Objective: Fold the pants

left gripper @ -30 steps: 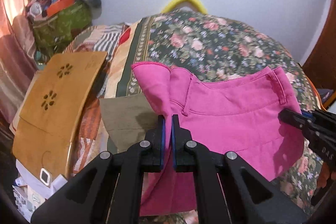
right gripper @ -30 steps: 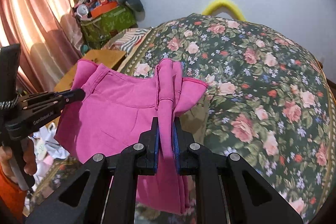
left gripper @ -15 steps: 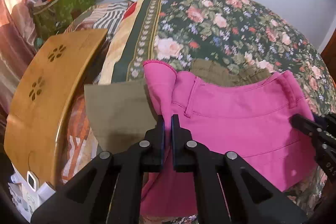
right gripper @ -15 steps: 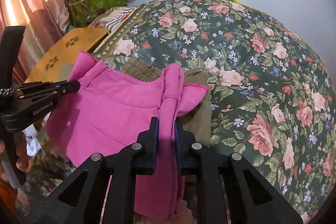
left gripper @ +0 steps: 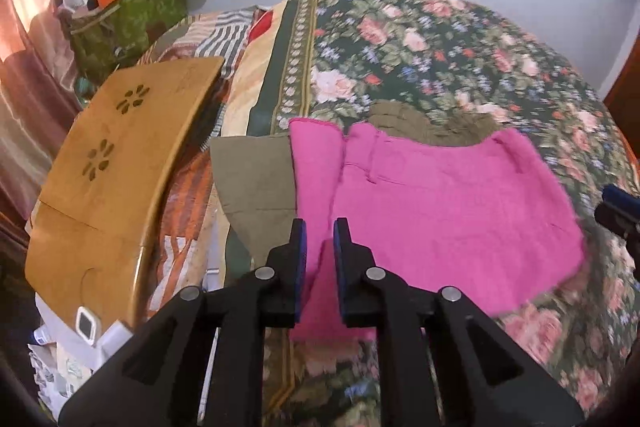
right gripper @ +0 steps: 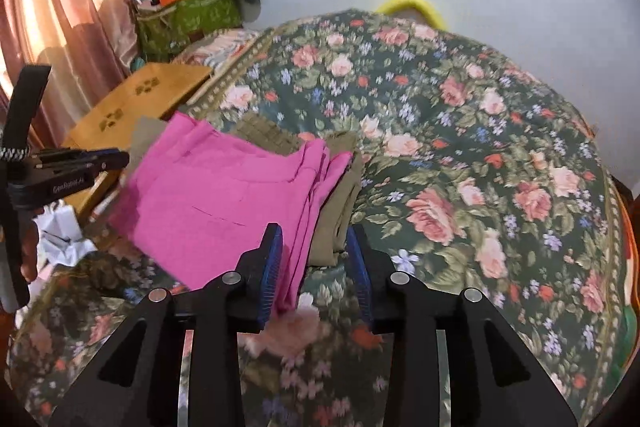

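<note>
The pink pants (left gripper: 432, 203) lie folded on the floral bedspread, on top of olive-green pants (left gripper: 256, 179). In the right wrist view the pink pants (right gripper: 224, 203) cover most of the olive pair (right gripper: 340, 211). My left gripper (left gripper: 319, 239) is open, its pads a little apart over the pants' left edge, not pinching the cloth. My right gripper (right gripper: 316, 251) is open wide over the pants' right edge. The left gripper also shows in the right wrist view (right gripper: 108, 159), and the right gripper's tip shows in the left wrist view (left gripper: 616, 207).
A wooden lap table (left gripper: 116, 163) stands at the bed's left side. A green bag piled with things (right gripper: 188, 11) sits by the curtain (right gripper: 60, 7). The floral bedspread (right gripper: 480, 167) stretches to the right and back. White paper lies on the floor (right gripper: 64, 239).
Both grippers lowered the pink pants onto the olive pants, then opened and let go. The pants now lie flat instead of hanging from the jaws.
</note>
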Motion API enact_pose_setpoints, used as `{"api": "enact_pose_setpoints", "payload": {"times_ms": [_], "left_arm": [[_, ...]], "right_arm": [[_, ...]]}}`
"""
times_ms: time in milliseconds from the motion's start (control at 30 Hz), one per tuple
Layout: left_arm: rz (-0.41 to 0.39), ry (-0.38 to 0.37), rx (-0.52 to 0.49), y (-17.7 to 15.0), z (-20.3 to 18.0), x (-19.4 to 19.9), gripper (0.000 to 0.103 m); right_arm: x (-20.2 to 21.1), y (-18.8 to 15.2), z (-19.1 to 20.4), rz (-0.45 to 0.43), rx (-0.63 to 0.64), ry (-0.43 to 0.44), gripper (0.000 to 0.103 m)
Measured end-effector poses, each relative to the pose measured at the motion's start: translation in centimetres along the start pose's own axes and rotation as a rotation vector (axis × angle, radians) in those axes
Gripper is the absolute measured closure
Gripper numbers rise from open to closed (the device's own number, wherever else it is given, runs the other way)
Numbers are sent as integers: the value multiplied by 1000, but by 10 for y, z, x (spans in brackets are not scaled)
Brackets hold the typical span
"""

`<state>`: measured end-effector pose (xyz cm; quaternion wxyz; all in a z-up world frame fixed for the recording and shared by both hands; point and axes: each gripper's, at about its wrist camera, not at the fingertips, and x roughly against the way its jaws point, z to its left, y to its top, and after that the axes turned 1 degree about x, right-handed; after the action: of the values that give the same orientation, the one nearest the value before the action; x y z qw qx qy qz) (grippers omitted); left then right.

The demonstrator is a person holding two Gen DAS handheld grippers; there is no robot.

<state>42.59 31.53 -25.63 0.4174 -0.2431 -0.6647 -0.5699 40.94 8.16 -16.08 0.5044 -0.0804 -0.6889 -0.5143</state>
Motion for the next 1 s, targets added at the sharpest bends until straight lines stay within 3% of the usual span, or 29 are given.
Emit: {"api": "enact_pose_setpoints", "payload": {"times_ms": [167,500,767,1000], "left_arm": [[-72,-28,-6,-5,-8,61,90],[-315,-85,-76,-30,-35,222,90],[-517,-138,-93,-76,-60,337,90],[-660,-129,-78,-127,-71,415,90]], "right_arm": [[49,5,6,-87,5,11,72],[182,2,33,-344,16,88,72],[283,-22,57,-550,5,155,72],[329,-53,80,-635,35,174,72]]}}
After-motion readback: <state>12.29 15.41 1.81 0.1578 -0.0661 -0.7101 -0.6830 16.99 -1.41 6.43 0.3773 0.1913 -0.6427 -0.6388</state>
